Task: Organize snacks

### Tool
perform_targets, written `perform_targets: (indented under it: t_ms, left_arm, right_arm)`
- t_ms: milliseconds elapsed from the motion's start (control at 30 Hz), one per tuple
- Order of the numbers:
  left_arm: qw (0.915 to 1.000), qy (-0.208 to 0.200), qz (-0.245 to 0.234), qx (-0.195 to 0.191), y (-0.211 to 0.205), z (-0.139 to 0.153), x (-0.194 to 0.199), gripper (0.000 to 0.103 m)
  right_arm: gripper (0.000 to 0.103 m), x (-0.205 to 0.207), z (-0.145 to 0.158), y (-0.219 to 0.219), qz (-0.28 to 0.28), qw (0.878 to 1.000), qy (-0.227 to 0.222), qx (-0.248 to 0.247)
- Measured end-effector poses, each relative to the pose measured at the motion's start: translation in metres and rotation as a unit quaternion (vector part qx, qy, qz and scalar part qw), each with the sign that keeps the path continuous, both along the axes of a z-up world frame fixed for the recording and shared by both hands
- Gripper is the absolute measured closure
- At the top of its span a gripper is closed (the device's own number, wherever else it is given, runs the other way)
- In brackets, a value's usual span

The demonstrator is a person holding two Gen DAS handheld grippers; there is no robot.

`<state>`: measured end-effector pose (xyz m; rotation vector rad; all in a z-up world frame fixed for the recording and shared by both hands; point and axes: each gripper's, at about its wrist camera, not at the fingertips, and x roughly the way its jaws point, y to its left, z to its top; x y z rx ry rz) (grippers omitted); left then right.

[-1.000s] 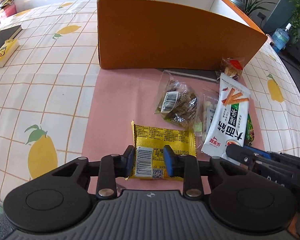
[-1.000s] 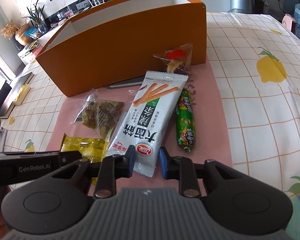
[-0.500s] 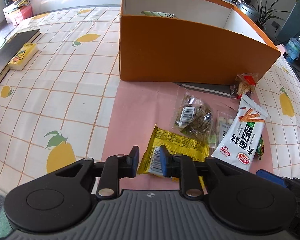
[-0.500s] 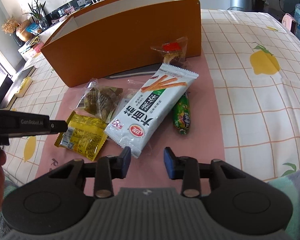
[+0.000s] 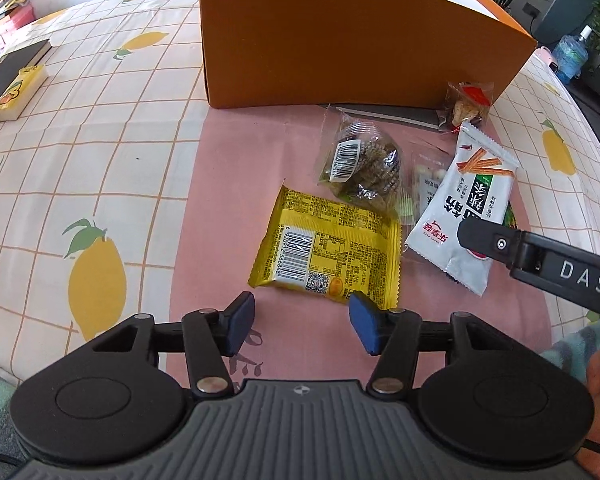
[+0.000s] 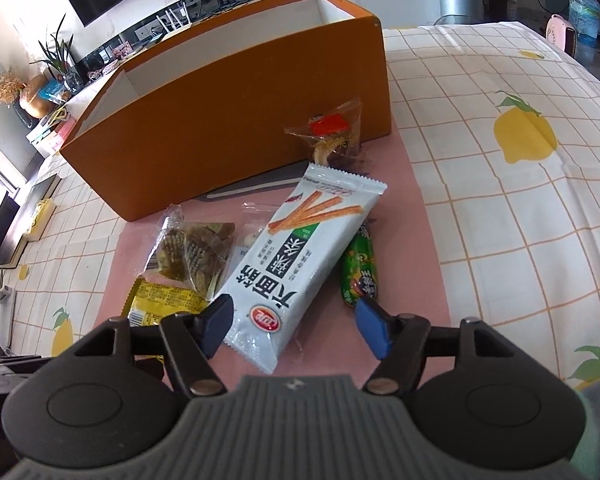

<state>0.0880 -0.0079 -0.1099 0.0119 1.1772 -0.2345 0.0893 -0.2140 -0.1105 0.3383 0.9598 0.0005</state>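
Note:
A yellow snack packet [image 5: 328, 248] lies flat on the pink mat [image 5: 240, 160], just ahead of my left gripper [image 5: 302, 326]. Its jaws are opening and the pads do not press on the packet. The white packet with orange sticks [image 6: 300, 264] lies on the mat with its near end between the pads of my right gripper [image 6: 296, 328]. That gripper's jaws are opening too, clear of the wrapper. Behind stands the orange box [image 6: 228, 128]. A clear bag of dark snacks [image 5: 360, 164], a green sausage [image 6: 358, 272] and a red-labelled packet [image 6: 332, 136] lie nearby.
The right gripper's black body [image 5: 540, 264] reaches in over the white packet in the left wrist view. A dark flat strip [image 5: 388, 114] lies under the box's front. A book with a yellow box [image 5: 18, 88] sits far left on the lemon-print tablecloth [image 5: 100, 140].
Both grippers have gone from nearly shut to wide. The left let go of the yellow packet, which now lies flat. The right let go of the white packet's end.

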Motion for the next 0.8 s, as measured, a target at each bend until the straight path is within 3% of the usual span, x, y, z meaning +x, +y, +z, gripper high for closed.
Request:
perform_targets:
  t_ms: [167, 233, 333, 367, 400, 467, 500, 533, 567, 700, 800]
  left_arm:
    - [0.9993, -0.035, 0.007, 0.006, 0.001, -0.001, 0.008, 0.063]
    - [0.9988, -0.043, 0.022, 0.000, 0.006, -0.001, 0.013, 0.071]
    - [0.9973, -0.057, 0.044, -0.010, 0.013, 0.002, 0.019, 0.071]
    - [0.9968, -0.060, 0.050, -0.015, 0.014, 0.003, 0.020, 0.071]
    - [0.9961, -0.062, 0.059, -0.025, 0.017, 0.005, 0.021, 0.071]
    - [0.9942, -0.060, 0.078, -0.044, 0.021, 0.008, 0.022, 0.056]
    - [0.9926, -0.055, 0.090, -0.060, 0.023, 0.009, 0.023, 0.037]
    - [0.9913, -0.052, 0.097, -0.073, 0.023, 0.010, 0.024, 0.026]
    - [0.9901, -0.050, 0.102, -0.083, 0.023, 0.010, 0.024, 0.025]
    - [0.9880, -0.029, 0.127, -0.083, 0.014, 0.004, 0.033, 0.023]
    - [0.9857, -0.016, 0.149, -0.076, 0.011, -0.003, 0.039, 0.023]
  right_arm:
    - [0.032, 0.008, 0.000, 0.010, -0.002, 0.999, -0.013, -0.037]
    - [0.043, 0.009, 0.000, 0.014, 0.002, 0.998, -0.018, -0.054]
    - [0.066, 0.010, 0.000, 0.013, 0.004, 0.998, -0.020, -0.058]
    - [0.078, 0.011, -0.002, 0.011, 0.005, 0.999, -0.016, -0.047]
    - [0.079, 0.010, -0.002, 0.008, 0.001, 0.999, -0.015, -0.040]
    - [0.081, 0.011, -0.002, 0.004, -0.010, 0.999, -0.014, -0.033]
    - [0.080, 0.012, -0.002, 0.002, -0.015, 0.999, -0.013, -0.031]
    - [0.080, 0.012, -0.002, 0.001, -0.018, 0.999, -0.014, -0.028]
    - [0.079, 0.011, -0.001, 0.002, -0.018, 0.999, -0.015, -0.025]
    - [0.056, 0.013, 0.001, 0.010, -0.001, 0.999, -0.025, -0.029]
    - [0.053, 0.018, 0.001, 0.020, 0.013, 0.998, -0.028, -0.055]
